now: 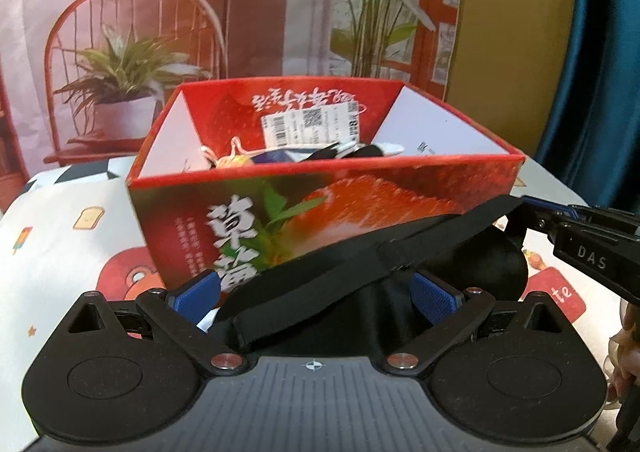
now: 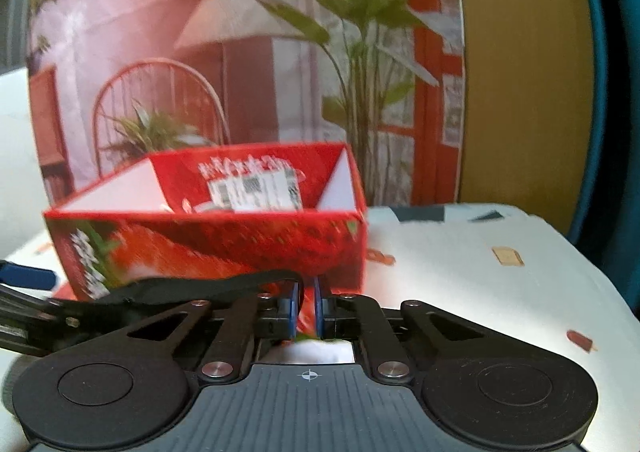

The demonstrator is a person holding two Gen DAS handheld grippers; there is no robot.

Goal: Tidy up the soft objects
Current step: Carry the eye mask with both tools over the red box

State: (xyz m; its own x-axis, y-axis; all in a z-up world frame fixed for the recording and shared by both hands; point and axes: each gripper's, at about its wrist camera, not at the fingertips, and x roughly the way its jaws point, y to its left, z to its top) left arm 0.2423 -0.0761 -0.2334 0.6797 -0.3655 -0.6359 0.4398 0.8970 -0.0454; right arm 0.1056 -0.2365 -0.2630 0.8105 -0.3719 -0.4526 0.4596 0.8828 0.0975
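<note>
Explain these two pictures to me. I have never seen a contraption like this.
There is no robot here. A person holds a pair of hand-held tongs in each hand, and each pair carries a camera that looks along its two blue-padded fingers. One picture is from the left tongs, the other from the right tongs. On the white cartoon-printed tablecloth stands an open red strawberry-printed cardboard box with a few small things inside, too hidden to name. A black soft fabric piece with a strap lies across the open left tongs. The right tongs, nearly closed, appear to pinch the strap's end.
</note>
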